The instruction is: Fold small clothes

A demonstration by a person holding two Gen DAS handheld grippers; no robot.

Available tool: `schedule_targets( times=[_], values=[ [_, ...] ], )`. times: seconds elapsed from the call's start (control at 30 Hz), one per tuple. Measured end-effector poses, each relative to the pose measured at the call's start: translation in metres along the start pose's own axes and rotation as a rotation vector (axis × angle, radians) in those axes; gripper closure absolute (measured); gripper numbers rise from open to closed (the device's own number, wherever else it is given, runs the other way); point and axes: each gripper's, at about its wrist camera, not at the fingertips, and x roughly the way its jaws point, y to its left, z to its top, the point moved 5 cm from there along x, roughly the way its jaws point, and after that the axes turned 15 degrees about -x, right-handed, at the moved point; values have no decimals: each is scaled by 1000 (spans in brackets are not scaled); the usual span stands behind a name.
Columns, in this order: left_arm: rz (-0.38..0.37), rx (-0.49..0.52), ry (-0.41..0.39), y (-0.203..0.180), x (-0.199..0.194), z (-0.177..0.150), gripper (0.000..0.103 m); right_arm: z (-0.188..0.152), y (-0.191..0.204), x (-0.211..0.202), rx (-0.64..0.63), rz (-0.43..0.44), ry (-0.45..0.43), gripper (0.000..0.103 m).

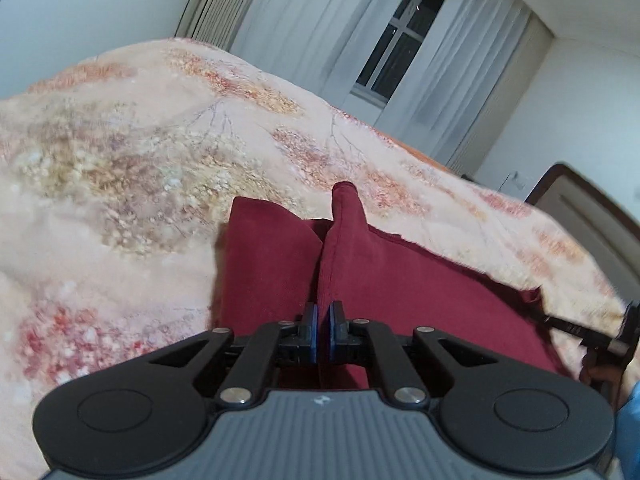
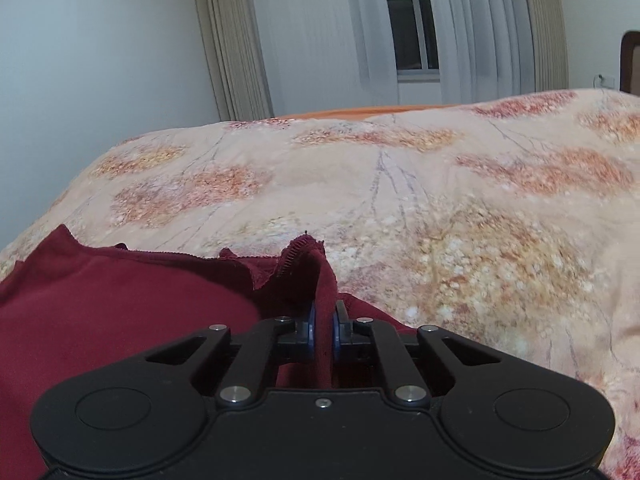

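A dark red garment [image 1: 400, 280] lies on a floral bedspread [image 1: 120, 152]. My left gripper [image 1: 323, 320] is shut on a raised fold of the garment, which stands up as a ridge between the blue pads. In the right wrist view my right gripper [image 2: 323, 320] is shut on a stitched edge of the same red garment [image 2: 120, 300], which bunches up between its pads. The right gripper's tip [image 1: 580, 330] also shows at the right edge of the left wrist view, at the garment's far corner.
The bedspread [image 2: 440, 200] covers the whole bed. A window with white curtains [image 2: 412, 32] and a white wall stand behind the bed. A dark wooden headboard [image 1: 592, 216] is at the right.
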Motion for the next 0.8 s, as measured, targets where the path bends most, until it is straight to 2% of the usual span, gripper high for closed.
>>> schedule_targets(
  times=[0.07, 0.1, 0.13, 0.17, 0.2, 0.23, 0.27, 0.33, 0.5, 0.6, 0.67, 0.73, 0.8],
  values=[
    [-19, -23, 2, 2, -4, 0, 95, -1, 0, -5, 15, 13, -4, 83],
    [-28, -20, -3, 2, -7, -2, 93, -2, 0, -9, 21, 21, -13, 74],
    [-36, -10, -3, 0, -11, -5, 83, -3, 1, -15, 27, 29, -21, 68],
    [-42, -2, -5, 0, -15, -6, 67, -5, 2, -21, 32, 34, -29, 57],
    [-52, 3, -10, -2, -19, -8, 58, -8, 3, -28, 34, 33, -35, 45],
    [-58, 7, -18, -2, -23, -11, 45, -12, 4, -36, 37, 33, -41, 40],
    [-61, 15, -24, -4, -26, -13, 40, -16, 6, -45, 43, 39, -49, 30],
    [-65, 39, -20, -6, -32, -21, 37, -27, 10, -64, 63, 55, -71, 25],
    [-59, 111, -19, -10, -45, -44, 37, -61, 28, -116, 130, 73, -110, 25],
    [-66, 127, -3, -10, -47, -54, 40, -81, 46, -137, 109, 65, -107, 28],
    [-69, 122, 8, -9, -47, -58, 55, -90, 59, -148, 67, 47, -109, 30],
    [-79, 121, 13, -10, -48, -59, 62, -96, 68, -158, 44, 28, -122, 33],
    [-76, 132, 8, -13, -48, -59, 79, -98, 72, -164, 39, 16, -141, 36]
  ],
)
